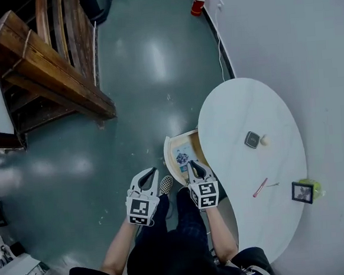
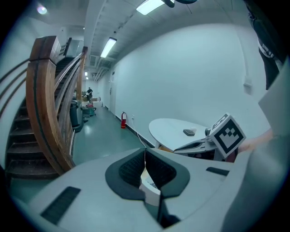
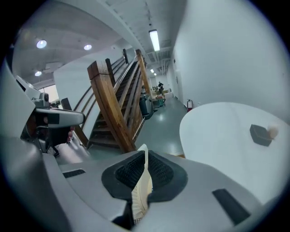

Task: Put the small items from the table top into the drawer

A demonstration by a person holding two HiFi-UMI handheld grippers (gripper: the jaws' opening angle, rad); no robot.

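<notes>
Hand-held grippers (image 1: 147, 172) (image 1: 193, 163) — side by side, angled down

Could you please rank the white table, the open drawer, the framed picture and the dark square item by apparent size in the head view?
1. white table
2. open drawer
3. framed picture
4. dark square item
The last two look nearly alike; the picture seems only slightly larger.
</notes>
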